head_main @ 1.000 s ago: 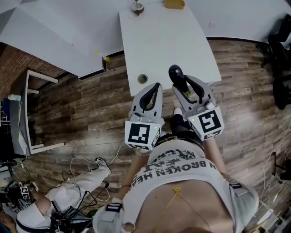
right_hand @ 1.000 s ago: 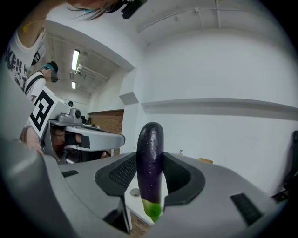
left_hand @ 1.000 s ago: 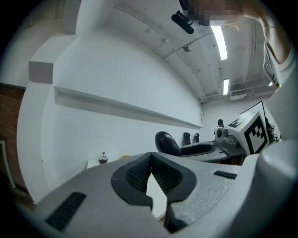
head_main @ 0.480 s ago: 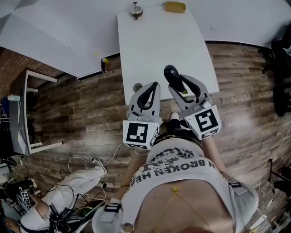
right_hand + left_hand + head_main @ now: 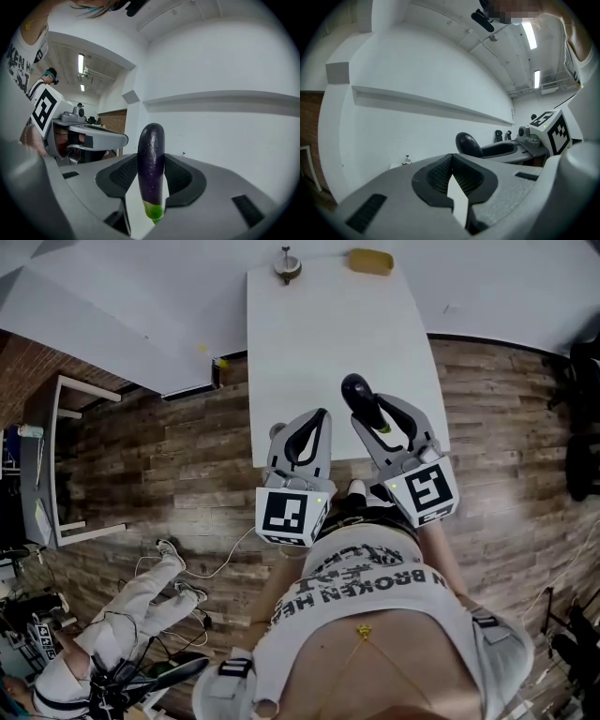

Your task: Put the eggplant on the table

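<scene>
Eggplant (image 5: 151, 164): long, glossy, dark purple, green stem end at the bottom. It stands upright, pinched in the right claw (image 5: 151, 174), which is spread partway to fit it. The green end shows only in the right gripper view. The head view shows just the dark rounded tip poking out of the claw, above the near right part of the white surface (image 5: 319, 324), not lying on it. Left claw (image 5: 307, 432), just left, has tips pressed together and holds nothing. Yellow thing (image 5: 370, 261) sits at the far edge.

The eggplant (image 5: 361, 396) stands in the right tool (image 5: 377, 414), right of the left tool (image 5: 317, 424), over the near edge of the worktop (image 5: 319, 324).
</scene>
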Motion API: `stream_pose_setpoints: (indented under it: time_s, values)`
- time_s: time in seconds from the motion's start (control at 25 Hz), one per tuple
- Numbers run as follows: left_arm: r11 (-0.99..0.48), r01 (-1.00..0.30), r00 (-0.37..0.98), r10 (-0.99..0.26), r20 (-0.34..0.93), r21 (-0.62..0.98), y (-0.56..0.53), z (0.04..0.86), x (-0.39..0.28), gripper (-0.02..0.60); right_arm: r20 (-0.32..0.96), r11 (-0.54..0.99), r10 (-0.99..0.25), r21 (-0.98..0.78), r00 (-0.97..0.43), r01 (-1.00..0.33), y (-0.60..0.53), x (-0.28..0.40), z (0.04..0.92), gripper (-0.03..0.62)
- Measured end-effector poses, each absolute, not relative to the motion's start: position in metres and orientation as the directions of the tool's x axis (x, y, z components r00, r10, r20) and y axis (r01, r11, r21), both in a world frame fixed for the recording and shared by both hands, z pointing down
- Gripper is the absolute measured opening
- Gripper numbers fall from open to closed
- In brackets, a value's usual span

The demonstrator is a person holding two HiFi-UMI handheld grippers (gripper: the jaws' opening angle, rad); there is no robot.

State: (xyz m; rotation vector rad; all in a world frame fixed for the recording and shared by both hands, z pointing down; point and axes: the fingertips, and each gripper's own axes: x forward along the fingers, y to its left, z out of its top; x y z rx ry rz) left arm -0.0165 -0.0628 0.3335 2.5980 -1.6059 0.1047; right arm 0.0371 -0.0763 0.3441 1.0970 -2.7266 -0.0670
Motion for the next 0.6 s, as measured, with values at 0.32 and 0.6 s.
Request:
stream_pose_setpoints:
  time_s: [0.32,0.6]
  values:
    - [-0.389,-0.92,0.391,-0.913,0.118,0.046,-0.082,0.342,-0.014,0.005,0.192,0.755,-0.654,0.119,-0.732,-0.644,-0.105,0.041,0.355,0.176]
    - [-0.375,-0.926,0.378,-0.919,0.117,0.043,-0.104,0.339,-0.042,0.005,0.212,0.749,-0.66,0.123,-0.721,-0.65,-0.127,0.021,0.356,0.176]
